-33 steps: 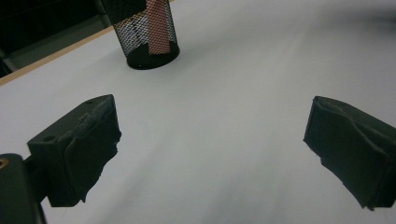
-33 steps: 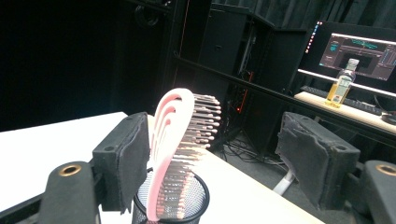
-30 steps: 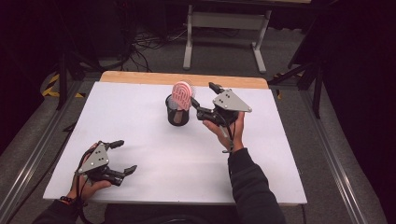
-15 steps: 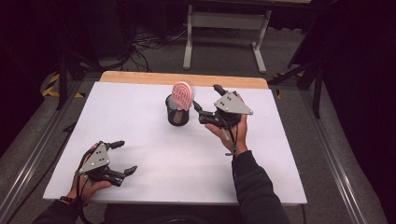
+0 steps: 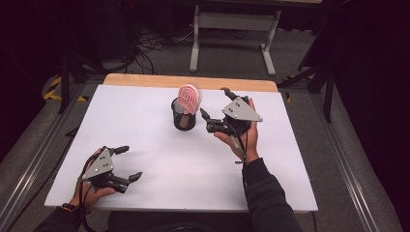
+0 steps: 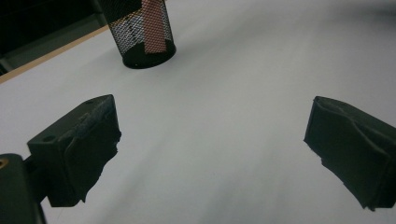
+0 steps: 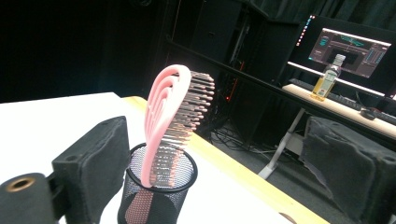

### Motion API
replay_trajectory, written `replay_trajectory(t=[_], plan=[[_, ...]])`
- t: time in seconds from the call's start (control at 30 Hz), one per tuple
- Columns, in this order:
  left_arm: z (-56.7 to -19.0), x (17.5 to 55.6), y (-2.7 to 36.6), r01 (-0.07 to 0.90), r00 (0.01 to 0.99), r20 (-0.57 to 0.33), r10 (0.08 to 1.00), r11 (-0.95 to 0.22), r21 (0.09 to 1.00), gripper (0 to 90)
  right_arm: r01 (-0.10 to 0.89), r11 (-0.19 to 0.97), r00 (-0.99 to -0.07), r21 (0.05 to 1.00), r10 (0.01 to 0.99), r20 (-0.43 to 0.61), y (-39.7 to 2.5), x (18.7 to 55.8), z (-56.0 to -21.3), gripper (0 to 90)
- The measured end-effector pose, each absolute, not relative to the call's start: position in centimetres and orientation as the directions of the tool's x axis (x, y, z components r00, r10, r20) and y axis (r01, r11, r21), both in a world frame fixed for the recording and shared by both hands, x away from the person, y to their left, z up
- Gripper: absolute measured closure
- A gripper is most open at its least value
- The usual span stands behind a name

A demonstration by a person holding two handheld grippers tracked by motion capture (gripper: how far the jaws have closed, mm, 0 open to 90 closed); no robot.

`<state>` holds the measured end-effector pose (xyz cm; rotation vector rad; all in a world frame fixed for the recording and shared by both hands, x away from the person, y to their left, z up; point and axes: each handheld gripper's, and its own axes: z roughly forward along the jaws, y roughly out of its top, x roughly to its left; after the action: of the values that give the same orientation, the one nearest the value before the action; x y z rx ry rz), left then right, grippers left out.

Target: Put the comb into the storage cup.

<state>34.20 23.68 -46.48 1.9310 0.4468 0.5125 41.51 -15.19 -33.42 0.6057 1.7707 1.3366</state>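
A pink plastic hairbrush [image 5: 189, 98] stands handle-down in a black wire-mesh cup [image 5: 183, 117] near the far middle of the white desk [image 5: 145, 125], its bristled head rising above the rim and leaning a little. In the right gripper view the brush [image 7: 173, 112] fills the space between the two black jaws, with the mesh cup [image 7: 156, 193] low in front.

The right hand-held gripper [image 5: 215, 107] hovers just beside the cup on its right side — its jaws spread wide and holding nothing, apart from both cup and brush. The person's hand [image 5: 244, 133] cradles it from below, and a dark sleeve [image 5: 266, 193] runs back to the near edge.

The left hand-held gripper [image 5: 126, 163] sits low at the near left corner of the desk, well apart from the cup, jaws also wide and empty. In the left gripper view, bare white desk lies between its jaws, and the cup [image 6: 140, 35] stands far off at the upper left.
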Motion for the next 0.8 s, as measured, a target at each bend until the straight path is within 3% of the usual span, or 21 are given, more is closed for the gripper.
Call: replay_trajectory(t=[0.3,0.8], plan=[[-46.5,34.2,23.7,0.079,0.839,0.149,0.523,-0.388,0.918,4.3,-0.098,0.316,-0.565,0.944,0.763,-0.314,-15.6,41.0,-33.6,3.7],[-46.5,34.2,23.6,0.078,0.84,0.149,0.522,-0.388,0.918,4.3,-0.101,0.375,-0.537,0.922,0.759,-0.367,-16.1,39.6,-33.9,5.2]])
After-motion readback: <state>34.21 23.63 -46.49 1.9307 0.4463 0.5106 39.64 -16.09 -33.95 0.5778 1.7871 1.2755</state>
